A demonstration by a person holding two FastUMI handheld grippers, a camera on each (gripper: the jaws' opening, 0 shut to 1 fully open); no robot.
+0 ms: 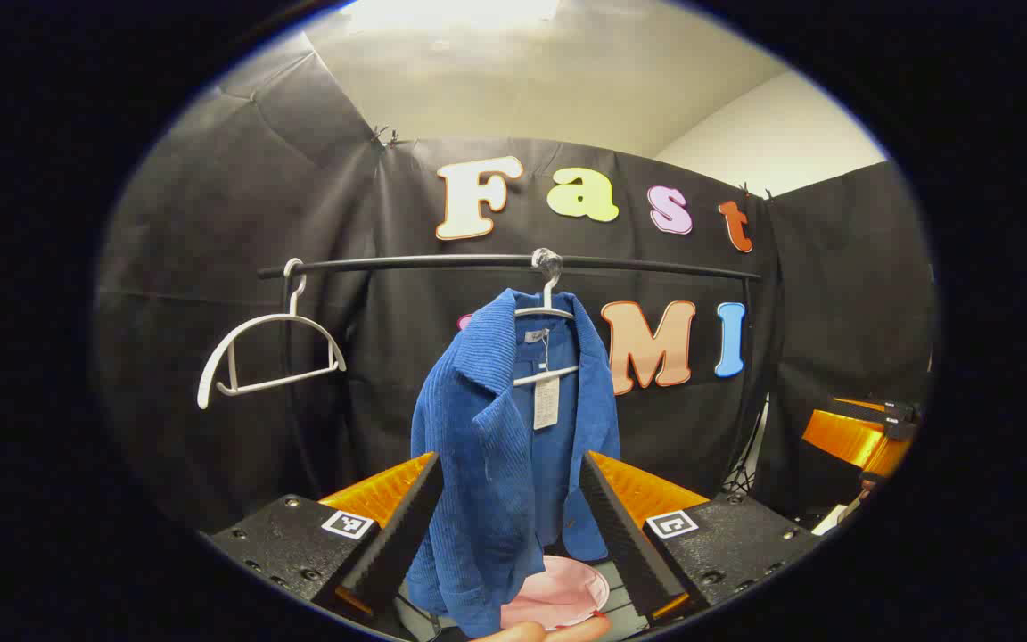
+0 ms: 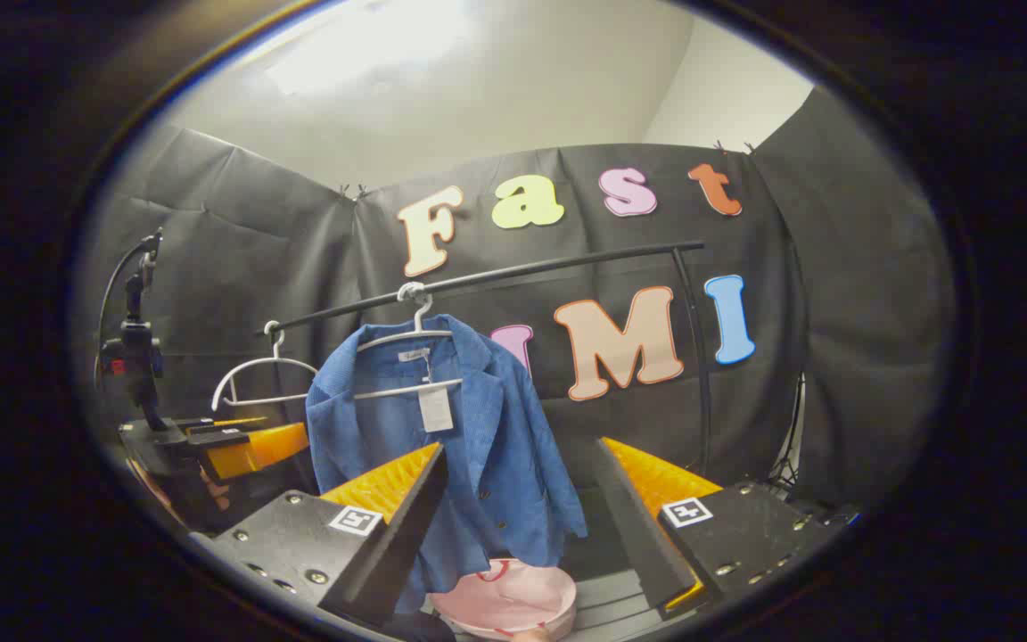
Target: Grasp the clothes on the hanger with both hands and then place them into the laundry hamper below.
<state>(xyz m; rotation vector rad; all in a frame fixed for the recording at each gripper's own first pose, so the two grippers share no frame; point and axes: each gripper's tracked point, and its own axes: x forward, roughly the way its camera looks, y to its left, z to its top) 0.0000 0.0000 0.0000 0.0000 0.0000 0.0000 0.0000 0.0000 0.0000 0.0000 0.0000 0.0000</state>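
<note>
— On its hanger [image 1: 546, 308], from the rail [image 1: 442, 263], the blue jacket [image 1: 500, 464] hangs lengthwise, hamper [image 2: 506, 596] below.

— And the tongs?

— Left tongs [image 1: 509, 526] apart, nearer, jacket dead ahead between the fingers; right tongs [image 2: 518, 526] apart, jacket ahead-left.

1. A dark rail [image 1: 513, 261] runs across in front of the black cloth wall [image 1: 210, 267] — in the right gripper view it slopes upward to the right.
2. An empty white hanger [image 1: 268, 357] hangs near the rail's left end, tilted.
3. A camera on a stand [image 2: 130, 348] rises at the left edge of the right gripper view — details too dark to tell.
4. The ceiling [image 1: 522, 71] is pale and brightly lit.
</note>
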